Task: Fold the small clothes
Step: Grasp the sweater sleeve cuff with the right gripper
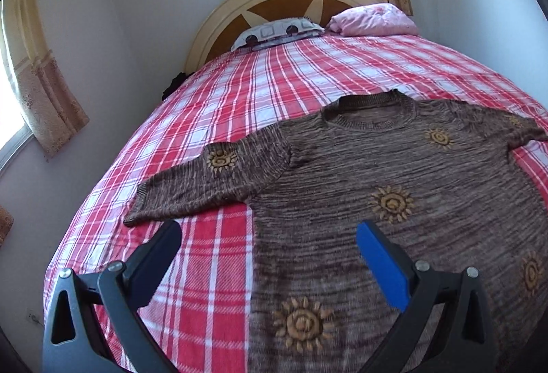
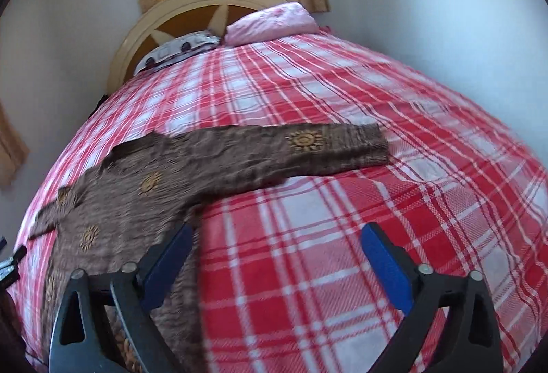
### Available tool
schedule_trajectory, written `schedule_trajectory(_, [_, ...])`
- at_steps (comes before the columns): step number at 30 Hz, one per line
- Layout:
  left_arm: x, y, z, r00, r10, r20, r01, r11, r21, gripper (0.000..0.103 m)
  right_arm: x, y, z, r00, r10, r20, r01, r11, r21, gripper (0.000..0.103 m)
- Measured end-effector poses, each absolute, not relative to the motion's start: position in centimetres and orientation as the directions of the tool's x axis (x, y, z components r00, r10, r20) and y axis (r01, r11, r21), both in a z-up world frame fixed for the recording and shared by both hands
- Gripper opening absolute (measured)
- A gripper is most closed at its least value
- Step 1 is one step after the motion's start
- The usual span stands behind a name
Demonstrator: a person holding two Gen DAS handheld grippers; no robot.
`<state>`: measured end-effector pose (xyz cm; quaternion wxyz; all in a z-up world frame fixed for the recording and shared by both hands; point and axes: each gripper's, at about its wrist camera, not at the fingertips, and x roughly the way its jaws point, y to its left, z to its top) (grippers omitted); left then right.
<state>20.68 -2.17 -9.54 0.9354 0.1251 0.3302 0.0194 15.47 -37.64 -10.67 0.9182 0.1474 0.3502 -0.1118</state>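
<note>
Here, sweater beneath left tool.

Bed in red-and-white plaid cover, brown sun-patterned sweater spread flat, patterned pillow, pink pillow at headboard

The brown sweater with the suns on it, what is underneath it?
The brown sweater lies flat on the red and white checked bedspread, which shows all around it. Whatever lies directly beneath its body is covered, though no bump shows there. Neither claw touches it.
</note>
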Motion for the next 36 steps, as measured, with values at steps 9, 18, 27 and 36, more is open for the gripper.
schedule_trajectory(9, [26.0, -2.6, -12.0, 0.749, 0.146, -0.646, 0.040, 0.963, 0.265, 0.103, 20.3, -47.3, -13.8, 0.688, -0.092, -0.720, 0.449, 0.833, 0.322, 0.045])
schedule_trajectory(18, [28.7, -1.4, -14.4, 0.712, 0.176, -0.680, 0.017, 0.963, 0.267, 0.103, 23.0, -52.4, -16.1, 0.601, -0.185, -0.778, 0.590, 0.758, 0.276, 0.045])
schedule_trajectory(27, [29.6, -1.1, -15.8, 0.675, 0.129, -0.726, 0.049, 0.974, 0.219, 0.103, 25.1, -52.8, -17.2, 0.620, -0.135, -0.773, 0.551, 0.776, 0.306, 0.012])
schedule_trajectory(36, [30.4, -0.8, -16.5, 0.638, 0.081, -0.765, 0.068, 0.984, 0.162, 0.103, 26.3, -49.6, -13.8, 0.664, -0.217, -0.715, 0.491, 0.848, 0.199, 0.006])
